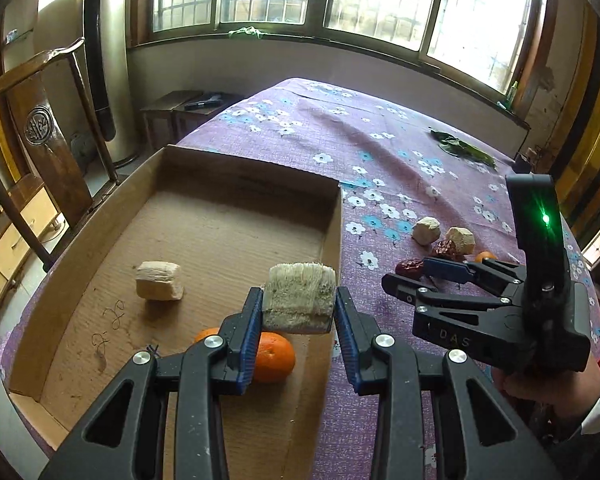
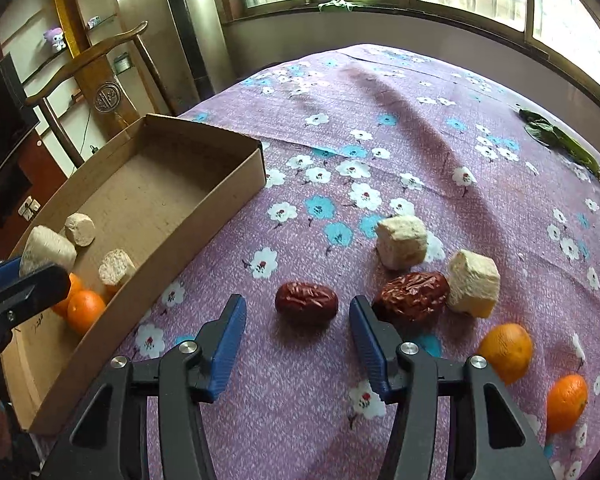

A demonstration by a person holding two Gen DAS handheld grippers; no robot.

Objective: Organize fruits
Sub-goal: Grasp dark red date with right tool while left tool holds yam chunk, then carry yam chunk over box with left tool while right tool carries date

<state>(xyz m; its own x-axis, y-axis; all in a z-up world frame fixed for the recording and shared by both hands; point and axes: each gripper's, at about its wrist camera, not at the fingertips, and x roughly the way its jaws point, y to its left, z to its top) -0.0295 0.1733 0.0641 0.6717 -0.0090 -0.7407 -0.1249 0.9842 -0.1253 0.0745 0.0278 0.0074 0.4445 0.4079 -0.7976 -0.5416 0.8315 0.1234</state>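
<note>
Right wrist view shows our right gripper (image 2: 298, 340) open and empty, the red date (image 2: 306, 302) just ahead between its fingertips, light, wrinkled and slightly soft, best pinched across its short middle, while our left gripper (image 1: 299, 316) clamps a fibrous pale chunk (image 1: 299, 302) over the cardboard box (image 1: 220, 168).

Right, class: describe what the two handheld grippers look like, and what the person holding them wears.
Both grippers are black plastic linkages with triangular cut-outs and silver pivot bolts; each ends in two fingers faced with ribbed blue pads. The right gripper carries pale "DAS" lettering and an upright black block with a lit green light. By the hand holding it show a dark sleeve, a white cuff and a red band.
</note>
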